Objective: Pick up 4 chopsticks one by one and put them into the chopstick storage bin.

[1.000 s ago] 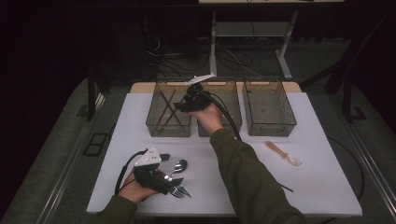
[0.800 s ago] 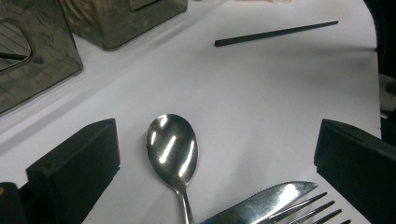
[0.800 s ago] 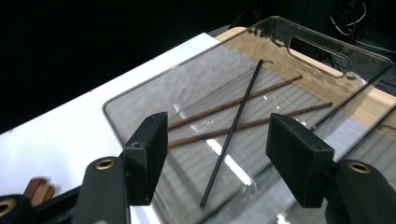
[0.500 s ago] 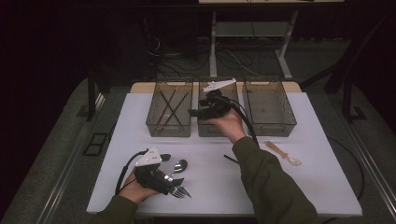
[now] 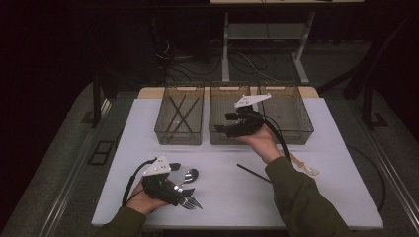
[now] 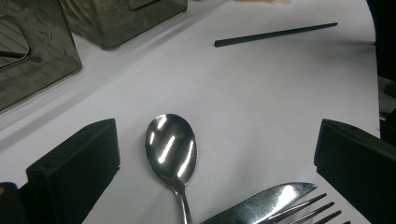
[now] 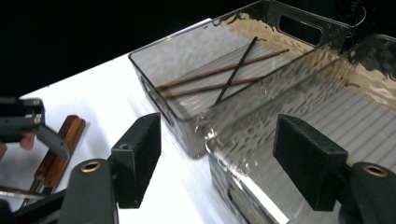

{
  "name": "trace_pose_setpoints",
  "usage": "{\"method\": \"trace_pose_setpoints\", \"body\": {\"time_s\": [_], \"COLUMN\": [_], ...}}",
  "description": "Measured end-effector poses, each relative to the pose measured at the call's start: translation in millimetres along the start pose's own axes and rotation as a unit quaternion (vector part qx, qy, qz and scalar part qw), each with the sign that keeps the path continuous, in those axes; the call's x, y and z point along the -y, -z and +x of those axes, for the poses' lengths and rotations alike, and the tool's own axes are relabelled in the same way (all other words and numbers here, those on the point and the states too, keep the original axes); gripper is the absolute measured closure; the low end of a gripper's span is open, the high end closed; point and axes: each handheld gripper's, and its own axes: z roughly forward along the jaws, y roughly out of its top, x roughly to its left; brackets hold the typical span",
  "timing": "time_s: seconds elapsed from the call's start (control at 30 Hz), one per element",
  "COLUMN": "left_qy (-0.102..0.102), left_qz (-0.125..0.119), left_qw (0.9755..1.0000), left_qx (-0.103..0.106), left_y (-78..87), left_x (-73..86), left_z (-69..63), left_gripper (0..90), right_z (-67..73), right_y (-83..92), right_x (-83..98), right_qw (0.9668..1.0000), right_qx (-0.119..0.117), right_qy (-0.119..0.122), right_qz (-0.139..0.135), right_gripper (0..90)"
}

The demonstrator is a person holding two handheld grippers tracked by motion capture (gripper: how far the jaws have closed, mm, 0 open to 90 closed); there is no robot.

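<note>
Steel spoon (image 6: pixel 171 150) flat on the white table (image 5: pixel 336 197), between the wide-open jaws of the left gripper (image 5: pixel 184 191), touched by neither pad. Bowl away from that gripper, handle back toward it, long axis roughly along the jaws. Just beside it a knife (image 6: pixel 261 203), serrated tip slanting up to the right in the left gripper view, and a fork (image 6: pixel 308 212), tines the same way. One spoon, one knife, one fork.

Right gripper (image 5: pixel 223 124) held above the front rim of the middle bin (image 5: pixel 220 101), jaws having just been opening, now apart with nothing between them.

Three clear ribbed bins in a row along the far edge. In the left bin (image 7: pixel 196 56), three chopsticks (image 7: pixel 219 77): two brown, one black crossing them. One more black chopstick (image 5: pixel 253 173) loose on the table, lying at a slant near the right forearm. One pale wooden spoon (image 5: pixel 305 167) past the right sleeve.
</note>
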Motion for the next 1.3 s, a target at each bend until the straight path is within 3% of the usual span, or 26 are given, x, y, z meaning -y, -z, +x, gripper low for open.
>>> {"method": "trace_pose_setpoints", "body": {"time_s": [0.37,0.6,0.93,1.3], "left_qy": [-0.001,-0.001,-0.001,0.000], "left_qz": [-0.002,0.002,0.000,-0.001], "left_qw": [1.0000,1.0000,1.0000,1.0000], "left_qx": [-0.001,-0.002,-0.002,-0.003], "left_y": [-1.1,-1.3,-1.2,-0.7], "left_x": [0.4,0.5,0.3,0.1], "left_z": [-0.5,-0.3,-0.9,-1.0], "left_gripper": [0.0,0.0,0.0,0.0], "right_z": [-3.8,-5.2,-2.2,4.1], "right_y": [30.6,47.1,64.4,79.2], "right_x": [29.3,50.9,79.7,112.6], "right_qw": [1.0000,0.9999,0.9996,0.9987], "right_qx": [-0.001,-0.013,0.002,-0.002], "right_qy": [0.004,0.001,0.009,0.010], "right_qz": [-0.002,-0.003,0.026,0.050], "right_gripper": [31.9,21.9,17.4,17.5]}}
